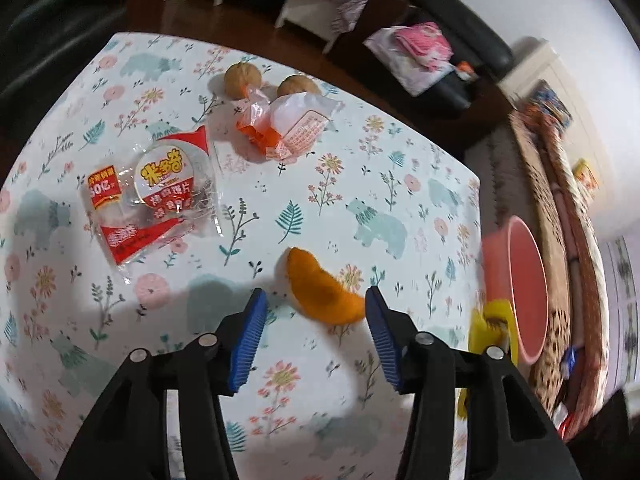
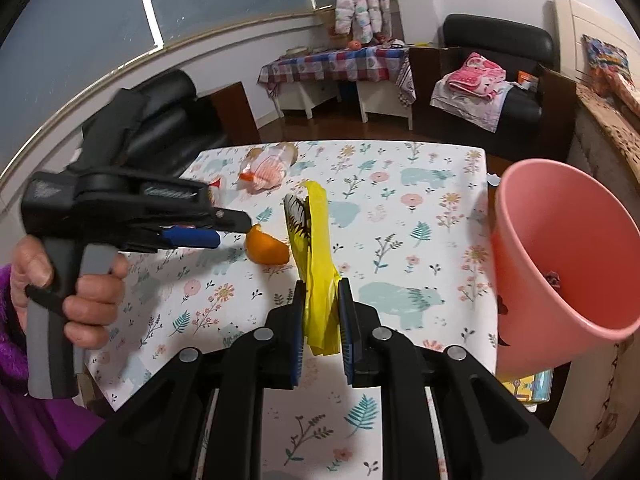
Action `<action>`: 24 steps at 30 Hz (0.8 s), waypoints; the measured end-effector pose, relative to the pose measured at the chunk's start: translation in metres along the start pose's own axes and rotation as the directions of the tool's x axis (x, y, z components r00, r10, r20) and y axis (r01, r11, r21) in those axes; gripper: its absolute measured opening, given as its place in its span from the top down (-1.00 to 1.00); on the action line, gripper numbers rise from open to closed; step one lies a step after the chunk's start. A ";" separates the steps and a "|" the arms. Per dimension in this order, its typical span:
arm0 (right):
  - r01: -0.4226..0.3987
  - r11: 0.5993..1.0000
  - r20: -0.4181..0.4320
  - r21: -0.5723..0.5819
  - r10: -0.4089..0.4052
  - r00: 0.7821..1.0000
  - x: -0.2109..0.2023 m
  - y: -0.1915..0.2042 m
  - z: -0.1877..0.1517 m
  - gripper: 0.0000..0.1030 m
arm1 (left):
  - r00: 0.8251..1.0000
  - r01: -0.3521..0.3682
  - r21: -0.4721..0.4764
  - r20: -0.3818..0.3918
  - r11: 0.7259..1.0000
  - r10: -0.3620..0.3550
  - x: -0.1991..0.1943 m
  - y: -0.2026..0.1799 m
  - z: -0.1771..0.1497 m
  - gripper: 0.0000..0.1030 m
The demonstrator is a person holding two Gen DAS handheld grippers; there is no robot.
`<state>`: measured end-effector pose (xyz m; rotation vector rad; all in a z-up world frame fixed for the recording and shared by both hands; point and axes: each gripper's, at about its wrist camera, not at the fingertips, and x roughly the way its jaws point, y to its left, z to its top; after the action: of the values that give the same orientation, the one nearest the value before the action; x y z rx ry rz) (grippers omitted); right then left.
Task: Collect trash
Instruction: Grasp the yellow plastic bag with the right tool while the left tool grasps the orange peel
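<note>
An orange peel (image 1: 324, 294) lies on the floral tablecloth (image 1: 360, 168), just ahead of my open, empty left gripper (image 1: 316, 316); it also shows in the right wrist view (image 2: 266, 248). My right gripper (image 2: 322, 312) is shut on a yellow wrapper (image 2: 316, 240) and holds it upright above the table, left of the pink bin (image 2: 560, 264). The bin (image 1: 520, 288) sits at the table's right edge. A clear red snack wrapper (image 1: 156, 192) and an orange-white wrapper (image 1: 284, 124) lie further back. The left gripper (image 2: 224, 228) hovers beside the peel in the right wrist view.
Two walnuts (image 1: 242, 80) sit at the table's far edge behind the orange-white wrapper. A black armchair (image 2: 500, 64) with pink cloth, a checkered side table (image 2: 336, 64) and a patterned sofa (image 1: 560, 208) stand around the table.
</note>
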<state>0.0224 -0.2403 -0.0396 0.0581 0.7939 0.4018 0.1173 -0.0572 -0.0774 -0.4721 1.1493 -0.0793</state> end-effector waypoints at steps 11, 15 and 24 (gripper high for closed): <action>0.008 0.998 0.040 0.063 -0.010 0.999 -0.015 -0.024 -0.007 0.70 | 0.995 -0.090 -0.016 -0.044 0.996 0.090 0.025 -0.013 -0.002 0.02; 0.008 0.997 0.046 0.082 -0.012 0.999 -0.017 -0.026 -0.009 0.70 | 0.996 -0.068 0.002 -0.060 0.998 0.068 0.030 -0.014 -0.002 0.25; 0.013 0.994 0.067 0.109 -0.020 0.998 -0.023 -0.034 -0.008 0.70 | 0.997 -0.072 0.058 -0.021 0.996 0.073 0.021 -0.020 -0.007 0.65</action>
<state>0.0133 -0.2806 -0.0369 0.1657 0.7485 0.3392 0.1236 -0.0834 -0.0900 -0.3793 1.1828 -0.0543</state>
